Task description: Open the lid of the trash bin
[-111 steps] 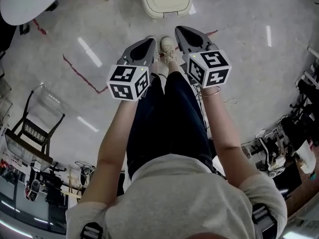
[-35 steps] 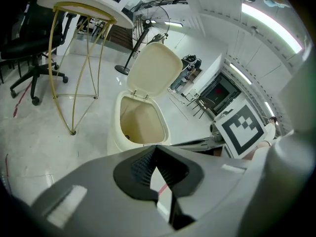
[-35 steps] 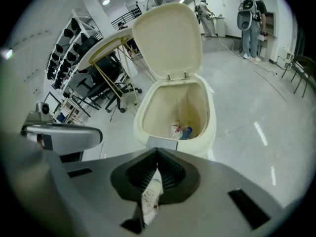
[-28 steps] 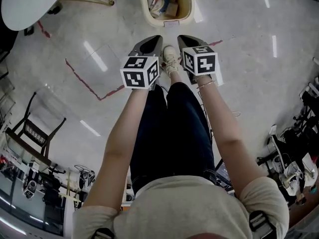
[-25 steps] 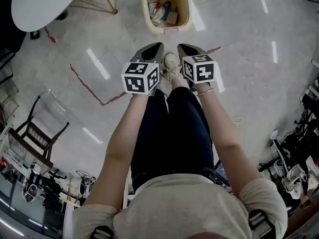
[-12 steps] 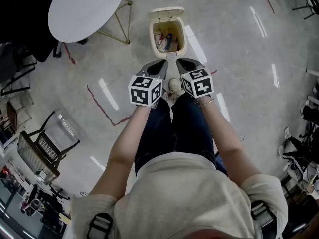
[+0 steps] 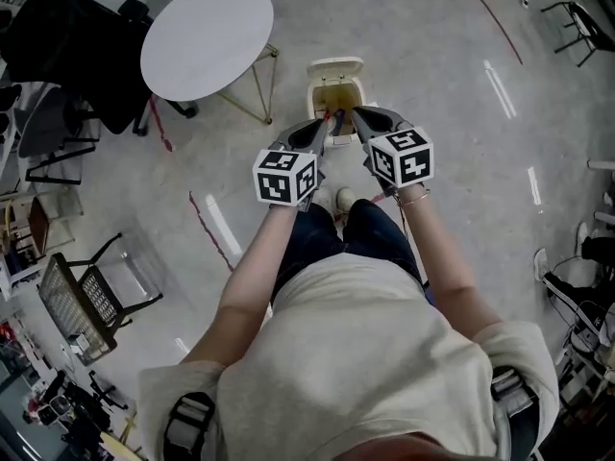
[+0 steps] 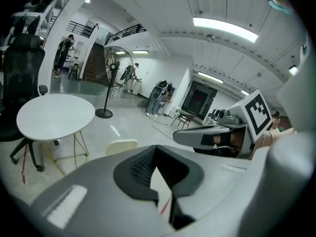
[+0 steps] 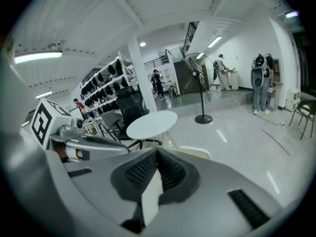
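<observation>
**The bin lid is up**

The left tongs [image 8: 156, 148] are pressed together at the tips and hold nothing. The right tongs [image 9: 157, 153] are the same, tips together and empty. In the head view both tongs point forward, side by side, near each other but not touching. Their tips lie over the near edge of the trash bin [image 7: 312, 94] in that view. I think they are up in the air, above it.

The trash bin stands on the floor [image 7: 442, 75], a little way in front of the person's shoes [image 7: 344, 198]. Its lid [image 7: 335, 66] stands up at the far side, so the bin is open and the job looks done. A round white table [image 7: 207, 36] stands near the bin, to the left.

The bin looks like light, stiff plastic. The lid looks thin and easy to swing on its back hinge. I think the best place to hold it is the middle of its front edge. Go gently, because a light bin may slide or tip on the smooth floor.
</observation>
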`<state>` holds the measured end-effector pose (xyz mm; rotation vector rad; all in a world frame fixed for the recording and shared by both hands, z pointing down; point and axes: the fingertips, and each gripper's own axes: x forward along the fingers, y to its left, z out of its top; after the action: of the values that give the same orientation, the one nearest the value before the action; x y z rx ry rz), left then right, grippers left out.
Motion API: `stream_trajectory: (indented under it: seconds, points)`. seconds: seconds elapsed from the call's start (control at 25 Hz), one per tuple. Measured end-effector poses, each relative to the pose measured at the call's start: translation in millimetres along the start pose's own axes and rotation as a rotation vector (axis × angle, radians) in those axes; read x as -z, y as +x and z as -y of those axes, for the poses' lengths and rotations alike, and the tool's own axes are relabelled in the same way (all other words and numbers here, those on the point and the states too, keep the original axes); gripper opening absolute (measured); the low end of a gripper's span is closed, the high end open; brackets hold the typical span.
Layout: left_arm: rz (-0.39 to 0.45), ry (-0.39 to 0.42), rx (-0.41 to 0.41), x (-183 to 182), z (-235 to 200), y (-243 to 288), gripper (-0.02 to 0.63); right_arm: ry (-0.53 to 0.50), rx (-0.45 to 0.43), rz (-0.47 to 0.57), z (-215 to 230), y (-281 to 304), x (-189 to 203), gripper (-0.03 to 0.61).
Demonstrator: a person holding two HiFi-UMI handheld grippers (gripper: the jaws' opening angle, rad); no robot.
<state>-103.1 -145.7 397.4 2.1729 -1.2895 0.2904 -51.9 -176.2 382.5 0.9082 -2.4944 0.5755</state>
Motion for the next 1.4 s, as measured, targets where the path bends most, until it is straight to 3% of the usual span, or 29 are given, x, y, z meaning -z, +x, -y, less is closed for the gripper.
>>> stream_trajectory:
  seconds: [0.24, 0.52, 0.68, 0.96, 1.4]
  points:
    - [0.077, 0.065, 0.05, -46, 18, -21, 0.009, -0.046, -0.051, 0.13, -22, -31, -54, 0.008]
    - [0.184, 0.109, 0.032, -86, 31, -40, 0.009, -0.106, -0.078, 0.208, -47, -64, -80, 0.006]
    - [0.198, 0.121, 0.025, -84, 38, -46, 0.009, -0.129, -0.085, 0.244, -56, -68, -81, 0.008]
    - [0.183, 0.117, 0.006, -61, 40, -47, 0.009, -0.134, -0.056, 0.235, -54, -68, -67, 0.006]
    - [0.17, 0.114, 0.019, -54, 46, -49, 0.009, -0.097, -0.018, 0.219, -51, -80, -50, 0.006]
